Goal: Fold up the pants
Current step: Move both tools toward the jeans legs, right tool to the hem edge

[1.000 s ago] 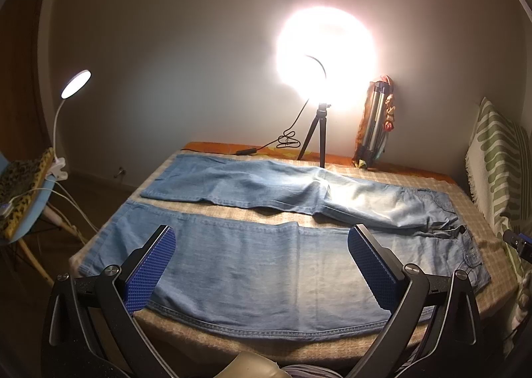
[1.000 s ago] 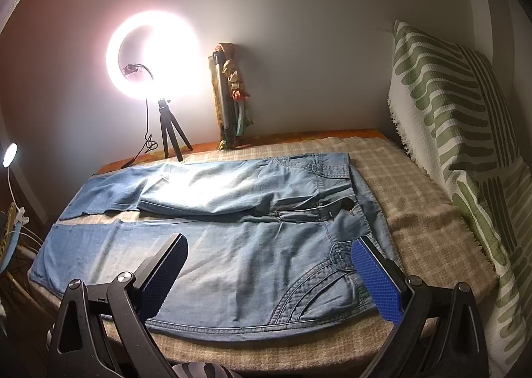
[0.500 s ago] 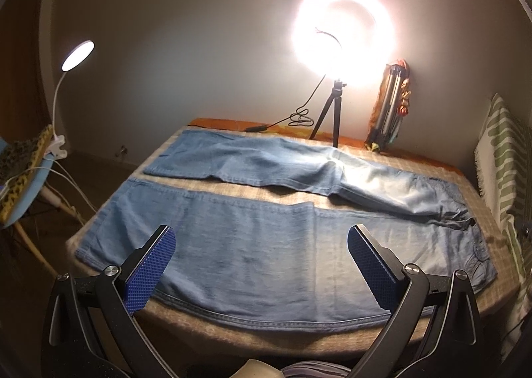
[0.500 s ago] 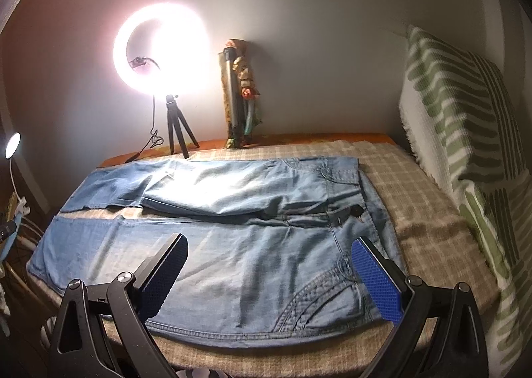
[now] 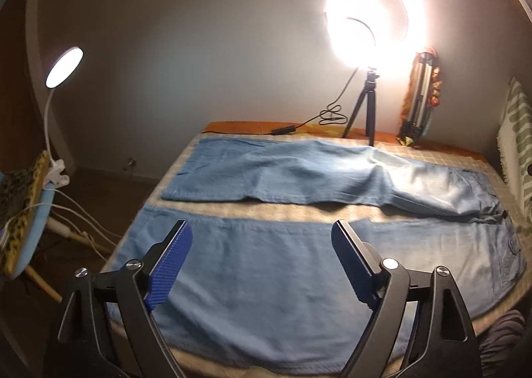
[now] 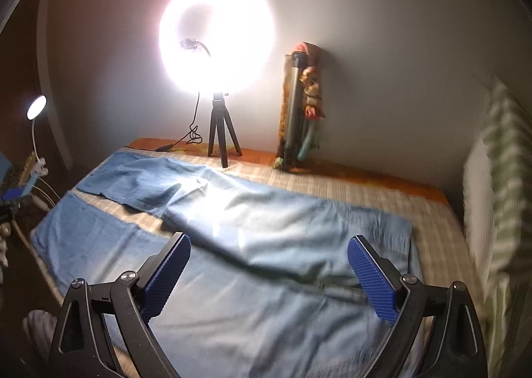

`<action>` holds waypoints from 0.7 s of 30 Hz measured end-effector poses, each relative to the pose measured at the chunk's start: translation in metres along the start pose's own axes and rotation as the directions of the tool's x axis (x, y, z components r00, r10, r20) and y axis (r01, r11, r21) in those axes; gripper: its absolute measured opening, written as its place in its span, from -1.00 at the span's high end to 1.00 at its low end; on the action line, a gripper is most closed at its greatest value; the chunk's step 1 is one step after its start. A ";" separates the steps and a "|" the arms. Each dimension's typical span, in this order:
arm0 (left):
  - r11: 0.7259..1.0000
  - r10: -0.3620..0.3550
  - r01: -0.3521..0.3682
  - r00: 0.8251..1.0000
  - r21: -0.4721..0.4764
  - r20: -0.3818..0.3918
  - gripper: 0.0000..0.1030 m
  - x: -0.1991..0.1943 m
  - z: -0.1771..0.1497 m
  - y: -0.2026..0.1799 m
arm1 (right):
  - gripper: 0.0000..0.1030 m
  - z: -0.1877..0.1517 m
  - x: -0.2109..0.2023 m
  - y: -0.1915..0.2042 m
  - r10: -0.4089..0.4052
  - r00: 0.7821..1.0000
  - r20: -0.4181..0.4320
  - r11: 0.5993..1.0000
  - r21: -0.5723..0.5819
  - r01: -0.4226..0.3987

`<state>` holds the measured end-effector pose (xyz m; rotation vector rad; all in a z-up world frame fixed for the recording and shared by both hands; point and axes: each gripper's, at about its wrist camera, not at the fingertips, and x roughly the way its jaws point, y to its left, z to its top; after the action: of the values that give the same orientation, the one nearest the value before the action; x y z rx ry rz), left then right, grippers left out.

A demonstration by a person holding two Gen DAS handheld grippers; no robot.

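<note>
pants (image 5: 282, 265) flat on bed (image 5: 465, 158), legs apart

No text, label or number can be read anywhere — none legible.

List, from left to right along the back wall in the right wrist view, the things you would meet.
Desk lamp → ring light on its tripod → folded tripod → striped pillow.
</note>
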<state>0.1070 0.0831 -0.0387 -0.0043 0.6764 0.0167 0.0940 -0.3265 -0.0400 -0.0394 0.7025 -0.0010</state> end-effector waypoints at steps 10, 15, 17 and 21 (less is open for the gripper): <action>1.000 -0.012 0.010 0.996 -0.023 -0.090 -0.37 0.100 0.060 0.040 | -0.66 0.083 0.125 0.001 0.114 0.990 -0.087 0.993 -0.027 -0.117; 1.000 -0.019 0.018 0.989 -0.005 -0.147 -0.19 0.156 0.078 0.038 | -0.40 0.103 0.214 -0.006 0.187 0.966 -0.180 0.982 0.050 -0.181; 1.000 -0.030 0.029 0.984 -0.011 -0.177 -0.15 0.175 0.082 0.036 | -0.35 0.102 0.248 -0.006 0.201 0.954 -0.220 0.979 0.060 -0.193; 0.998 -0.054 0.057 0.972 0.006 -0.230 -0.08 0.213 0.087 0.022 | -0.33 0.096 0.308 -0.001 0.234 0.925 -0.300 0.971 0.026 -0.237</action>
<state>0.3274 0.1086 -0.1039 -0.0137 0.9077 -0.0424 0.3915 -0.3287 -0.1659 0.0362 1.0101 0.2323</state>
